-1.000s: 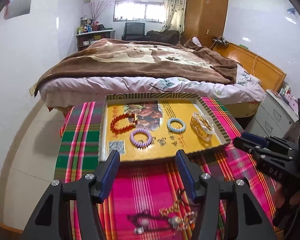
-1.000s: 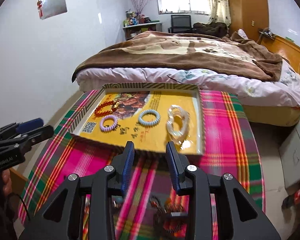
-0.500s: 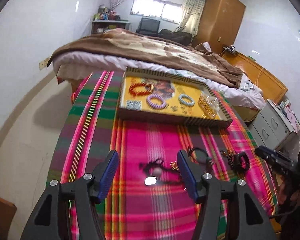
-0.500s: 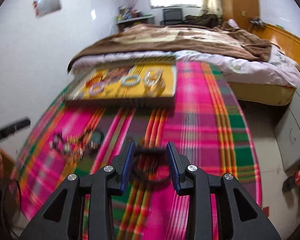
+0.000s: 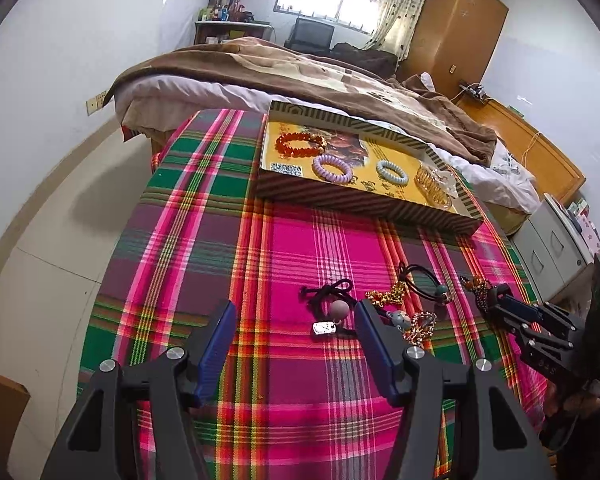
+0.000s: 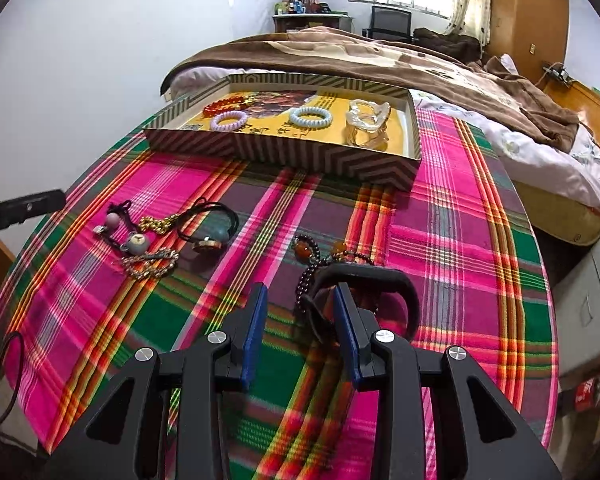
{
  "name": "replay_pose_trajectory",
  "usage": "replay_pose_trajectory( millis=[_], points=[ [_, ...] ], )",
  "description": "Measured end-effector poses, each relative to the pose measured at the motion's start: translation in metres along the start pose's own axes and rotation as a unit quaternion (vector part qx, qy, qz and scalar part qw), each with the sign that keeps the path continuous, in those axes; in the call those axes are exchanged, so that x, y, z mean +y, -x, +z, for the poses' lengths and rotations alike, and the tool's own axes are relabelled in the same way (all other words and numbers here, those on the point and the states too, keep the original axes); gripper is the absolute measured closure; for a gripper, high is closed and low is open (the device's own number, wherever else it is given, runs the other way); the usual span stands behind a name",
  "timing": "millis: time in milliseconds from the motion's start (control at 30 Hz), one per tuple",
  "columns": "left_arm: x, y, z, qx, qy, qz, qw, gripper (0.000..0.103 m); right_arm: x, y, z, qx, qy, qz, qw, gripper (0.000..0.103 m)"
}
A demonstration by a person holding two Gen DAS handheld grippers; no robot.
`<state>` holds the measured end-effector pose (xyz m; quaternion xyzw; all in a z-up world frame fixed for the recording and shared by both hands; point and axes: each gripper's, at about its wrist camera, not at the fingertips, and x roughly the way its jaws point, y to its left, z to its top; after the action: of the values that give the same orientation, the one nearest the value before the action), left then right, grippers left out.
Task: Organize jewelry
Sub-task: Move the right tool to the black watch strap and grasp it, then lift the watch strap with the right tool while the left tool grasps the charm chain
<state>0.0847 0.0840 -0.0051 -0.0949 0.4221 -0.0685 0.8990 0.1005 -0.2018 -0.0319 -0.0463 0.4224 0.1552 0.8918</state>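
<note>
Jewelry sits in two lots: four pieces already laid in the tray [image 6: 284, 152] at the far side of the table — a red bead bracelet [image 5: 300, 143], a purple coil band [image 5: 332, 168], a pale blue coil band [image 6: 310, 117] and a clear bangle [image 6: 367, 120] — and a loose scatter on the cloth nearer me. I judge the job roughly half done. Loose lot: a black cord with a pink bead [image 5: 339, 310] and a small metal tag, a gold chain [image 6: 158, 224], a black cord loop [image 6: 208, 220], a silvery chain [image 6: 152, 262], a dark bead string [image 6: 312, 256] and a black band [image 6: 364, 280]. My right gripper [image 6: 300, 320] has its fingers apart, the right finger poked inside the black band and the left one outside it, so the band's near side lies between them, not pinched. My left gripper [image 5: 294, 332] hangs spread wide over bare cloth just short of the pink bead, holding nothing. Everything loose has yet to go to the tray. Surface is a round table under a pink, green and purple plaid cloth [image 5: 204, 216], soft and wrinkle-prone, chains may snag. Beyond the tray, a bed with a brown blanket [image 6: 360, 52], a wooden wardrobe [image 5: 452, 28], a window with curtains, white walls, grey drawers to the right.
</note>
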Motion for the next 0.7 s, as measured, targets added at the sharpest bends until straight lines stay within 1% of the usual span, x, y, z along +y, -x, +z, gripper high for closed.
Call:
replay_pose_trajectory(
  millis=[67, 133, 200, 233, 333, 367, 500, 700],
  points=[
    [-0.001, -0.002, 0.0, 0.002, 0.0, -0.001, 1.0, 0.042, -0.001, -0.002, 0.001, 0.003, -0.003, 0.002, 1.0, 0.068],
    [-0.001, -0.004, 0.0, 0.004, 0.0, -0.002, 1.0, 0.042, -0.003, -0.004, 0.0, 0.005, -0.01, 0.001, 1.0, 0.072],
    [-0.002, -0.005, -0.001, 0.006, 0.0, -0.002, 1.0, 0.042, -0.006, -0.005, -0.002, 0.006, -0.018, 0.003, 1.0, 0.087],
    [-0.002, -0.005, -0.001, 0.006, -0.001, -0.001, 1.0, 0.042, -0.007, -0.005, -0.003, 0.005, -0.021, -0.003, 1.0, 0.087],
    [-0.002, -0.007, 0.0, 0.009, 0.0, 0.001, 1.0, 0.042, -0.013, -0.001, -0.005, -0.001, -0.032, 0.007, 0.999, 0.09],
    [-0.003, -0.008, 0.0, 0.009, 0.0, 0.001, 1.0, 0.042, -0.014, 0.0, -0.005, -0.003, -0.034, 0.007, 0.999, 0.092],
    [-0.004, -0.011, -0.001, 0.013, 0.001, 0.006, 0.9999, 0.042, -0.02, 0.009, -0.007, -0.017, -0.05, 0.014, 0.999, 0.093],
    [-0.001, -0.012, 0.001, 0.012, 0.004, 0.014, 0.9998, 0.042, -0.033, 0.03, -0.01, -0.058, -0.078, 0.019, 0.995, 0.093]
  ],
)
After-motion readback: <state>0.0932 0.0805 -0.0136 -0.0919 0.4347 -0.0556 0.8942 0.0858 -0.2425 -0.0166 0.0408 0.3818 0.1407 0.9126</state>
